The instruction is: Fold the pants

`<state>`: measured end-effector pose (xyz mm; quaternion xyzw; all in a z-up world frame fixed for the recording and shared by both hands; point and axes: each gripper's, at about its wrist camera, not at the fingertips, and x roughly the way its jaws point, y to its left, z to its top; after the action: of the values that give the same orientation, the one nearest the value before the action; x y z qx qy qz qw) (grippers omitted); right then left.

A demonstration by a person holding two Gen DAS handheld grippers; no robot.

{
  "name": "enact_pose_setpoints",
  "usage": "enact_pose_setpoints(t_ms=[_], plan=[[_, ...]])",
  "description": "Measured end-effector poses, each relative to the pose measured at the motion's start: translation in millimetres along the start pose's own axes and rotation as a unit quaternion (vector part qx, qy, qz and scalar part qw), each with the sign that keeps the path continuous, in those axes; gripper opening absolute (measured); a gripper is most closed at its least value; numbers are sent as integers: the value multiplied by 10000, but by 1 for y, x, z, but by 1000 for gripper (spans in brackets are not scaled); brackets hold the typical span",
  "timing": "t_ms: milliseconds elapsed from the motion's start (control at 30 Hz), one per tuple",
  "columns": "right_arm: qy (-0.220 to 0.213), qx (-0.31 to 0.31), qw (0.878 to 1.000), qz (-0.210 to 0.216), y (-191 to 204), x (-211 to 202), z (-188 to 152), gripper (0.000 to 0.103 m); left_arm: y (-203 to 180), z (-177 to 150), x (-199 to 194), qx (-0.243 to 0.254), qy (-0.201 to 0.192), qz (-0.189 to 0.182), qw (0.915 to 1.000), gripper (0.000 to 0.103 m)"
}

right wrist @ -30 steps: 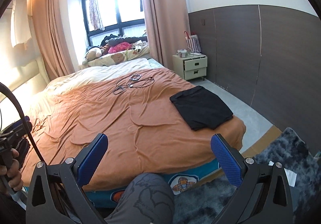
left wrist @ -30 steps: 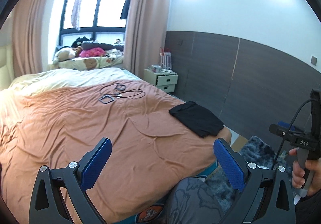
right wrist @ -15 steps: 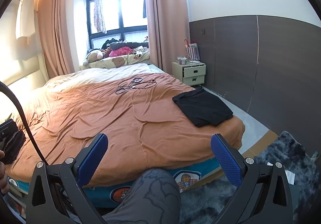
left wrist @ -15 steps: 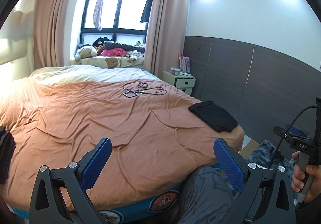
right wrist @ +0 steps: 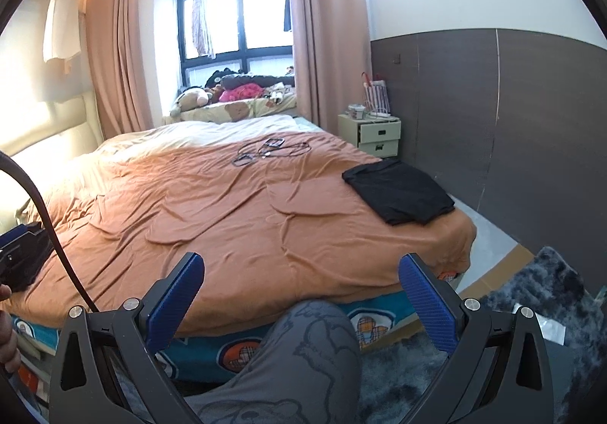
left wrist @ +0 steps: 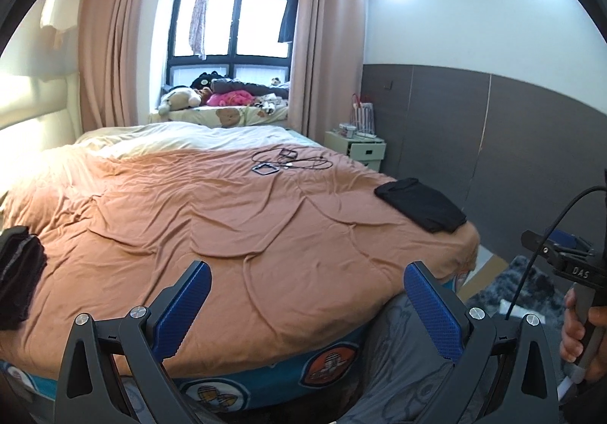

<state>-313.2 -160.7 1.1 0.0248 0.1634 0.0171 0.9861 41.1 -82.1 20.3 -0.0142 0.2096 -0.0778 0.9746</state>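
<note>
Blue ribbed pads line both fingers of the left gripper (left wrist: 303, 304), which hangs with its jaws spread wide and nothing between them, low in the left wrist view above the near edge of the bed. The right gripper (right wrist: 299, 295) is likewise spread apart and empty at the bottom of its own view, with the person's grey printed trouser knee (right wrist: 303, 348) between its fingers. In the left wrist view the right hand (left wrist: 578, 333) grips a black handle at the right edge of the frame.

Beyond the fingers a rumpled orange-brown duvet (left wrist: 227, 226) covers the bed. A folded black garment (left wrist: 421, 204), most likely the pants, lies flat at the right of the frame, close to the bed's right corner; the right wrist view shows it (right wrist: 398, 190) right of centre, well apart from both grippers. A second dark heap of cloth (left wrist: 17, 272) sits at the left edge of the left wrist view, on the bed's left side. Black cables (left wrist: 290, 162) and small frames lie further up the duvet, near the white sheet (left wrist: 189, 135). A pale bedside cabinet (right wrist: 377, 133) stands at the right against the dark wall panel, and a dark shaggy rug (right wrist: 531, 295) covers the floor at lower right.
</note>
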Motion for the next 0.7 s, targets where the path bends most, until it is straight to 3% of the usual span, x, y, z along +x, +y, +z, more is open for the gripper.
enact_pose_setpoints(t_ms=[267, 700], plan=[[34, 96, 9999, -68, 5, 7, -8, 103, 0, -19, 9, 39, 51, 153, 9999, 102], [248, 210, 9994, -91, 14, 12, -8, 103, 4, -25, 16, 10, 132, 183, 9997, 102]])
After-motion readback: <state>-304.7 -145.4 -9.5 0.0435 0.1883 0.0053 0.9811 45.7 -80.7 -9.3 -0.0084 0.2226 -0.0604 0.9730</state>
